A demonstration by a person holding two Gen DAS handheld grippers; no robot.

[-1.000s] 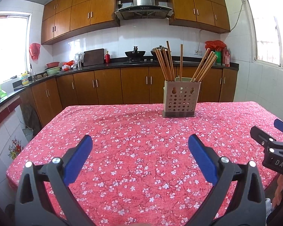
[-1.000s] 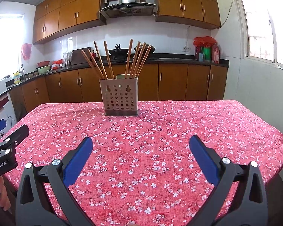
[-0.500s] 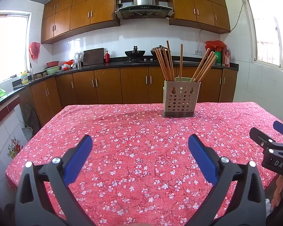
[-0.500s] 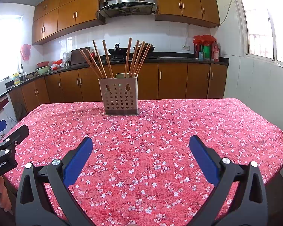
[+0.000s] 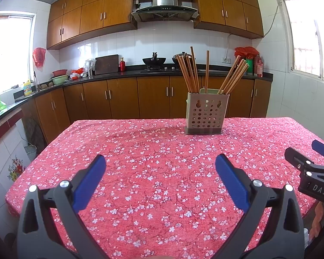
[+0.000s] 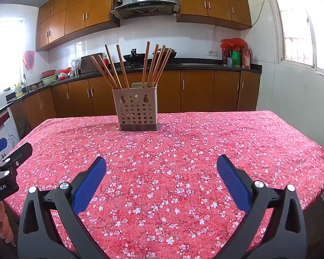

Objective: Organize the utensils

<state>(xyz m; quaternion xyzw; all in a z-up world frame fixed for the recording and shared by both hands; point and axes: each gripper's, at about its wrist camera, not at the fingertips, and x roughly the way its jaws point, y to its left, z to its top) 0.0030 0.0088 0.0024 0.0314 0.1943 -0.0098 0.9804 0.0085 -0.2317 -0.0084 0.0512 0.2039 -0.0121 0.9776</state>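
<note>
A beige perforated utensil holder (image 5: 207,114) stands upright at the far side of the table and holds several wooden chopsticks (image 5: 190,73). It also shows in the right wrist view (image 6: 136,110), with the chopsticks (image 6: 149,64) fanned out. My left gripper (image 5: 161,168) is open and empty, low over the near part of the table, well short of the holder. My right gripper (image 6: 161,168) is open and empty, also near the front edge. Each gripper shows at the edge of the other's view.
The table wears a red floral cloth (image 5: 153,151). Kitchen counters with a wok (image 5: 153,60), bowls and bottles run along the back wall. A window (image 6: 296,26) is at the right. The table's right edge (image 6: 321,151) drops off near the wall.
Both grippers stay open and nearly still. The right wrist view has tilted up slightly, so the holder sits a little lower and closer in it.
</note>
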